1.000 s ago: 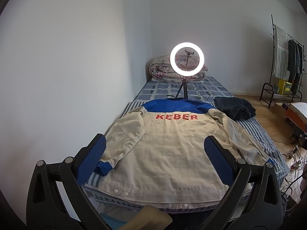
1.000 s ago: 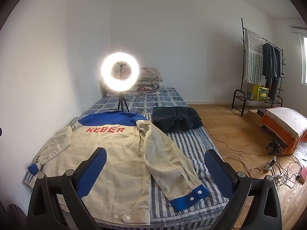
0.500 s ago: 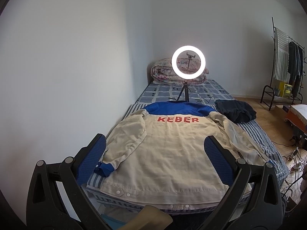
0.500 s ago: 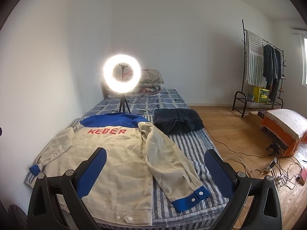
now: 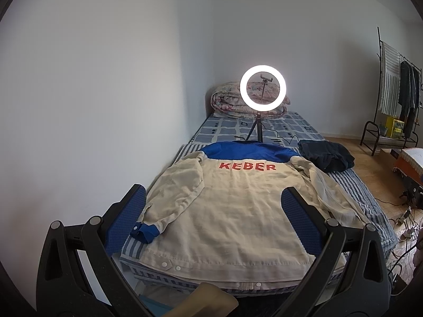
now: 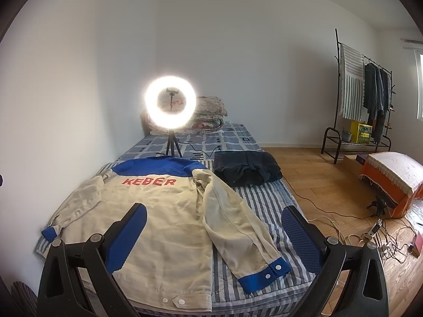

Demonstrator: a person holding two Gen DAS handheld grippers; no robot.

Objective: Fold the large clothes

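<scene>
You held the left gripper (image 5: 212, 220) above the near end of the bed (image 5: 351, 185), its blue-padded fingers (image 5: 298, 222) spread wide and holding nothing. The right gripper (image 6: 214, 233) hung the same way, fingers (image 6: 127, 237) wide apart and empty, a little further toward the bed's open side.

The cream jacket (image 5: 232, 206) lay flat, back side up, on the striped sheet, with its blue yoke toward the far end and the red word KEBER across the shoulders (the letters read clearly in both views). Its hem sat at the near edge of the bed, snaps showing. The left sleeve (image 5: 171, 198) ran down along the wall side, ending in a blue cuff just beside your left finger pad as seen from the left wrist. The right sleeve (image 6: 238, 229) stretched out over the stripes, its blue cuff near the bed's near corner.

Beyond the collar stood a lit ring light (image 6: 170, 105) on a small tripod, and a dark folded garment (image 6: 247, 167) lay just beside the jacket's right shoulder.
</scene>
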